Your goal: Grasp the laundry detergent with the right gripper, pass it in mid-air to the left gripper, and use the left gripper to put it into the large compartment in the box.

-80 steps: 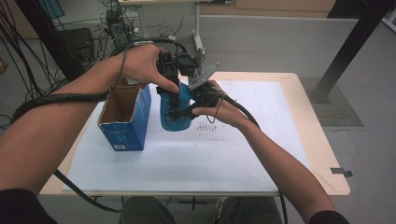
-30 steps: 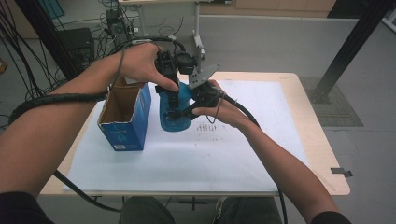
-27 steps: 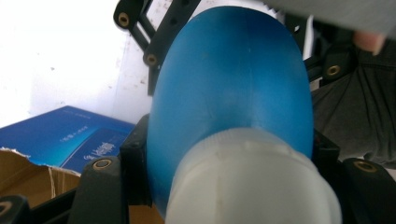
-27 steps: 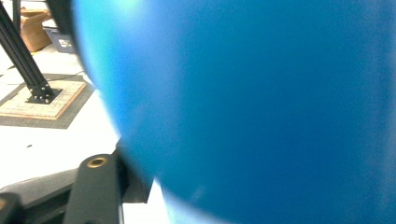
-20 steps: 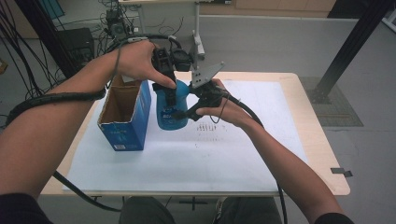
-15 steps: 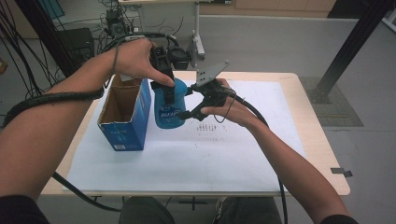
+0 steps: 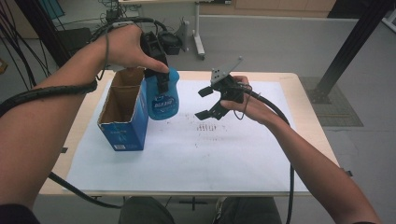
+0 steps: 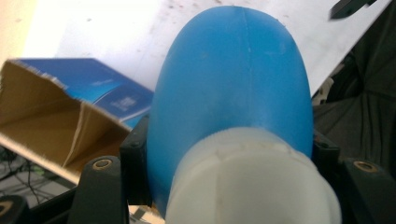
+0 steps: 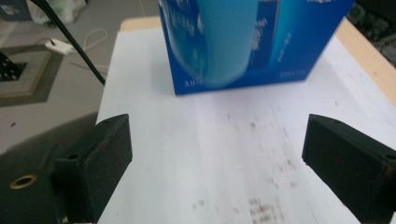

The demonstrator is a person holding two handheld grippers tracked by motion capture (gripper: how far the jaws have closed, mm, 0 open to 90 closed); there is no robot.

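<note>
My left gripper (image 7: 161,77) jaws are clamped on the blue bottle (image 7: 163,100) just below its white cap (image 8: 252,182). The plastic looks smooth and prob. light, so I judge the neck is the best hold. Right gripper (image 7: 206,102) jaws are wide apart w/ nothing between.

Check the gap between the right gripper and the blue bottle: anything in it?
Nothing. In the high view the right gripper hangs open, apart from the blue bottle; just bare white sheet with dark specks beneath. The right gripper view agrees.

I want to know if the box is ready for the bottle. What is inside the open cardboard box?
The box stands open at the top, showing bare brown inner walls. Its bottom is hidden by the walls. The blue bottle hangs beside it in the left gripper.
</note>
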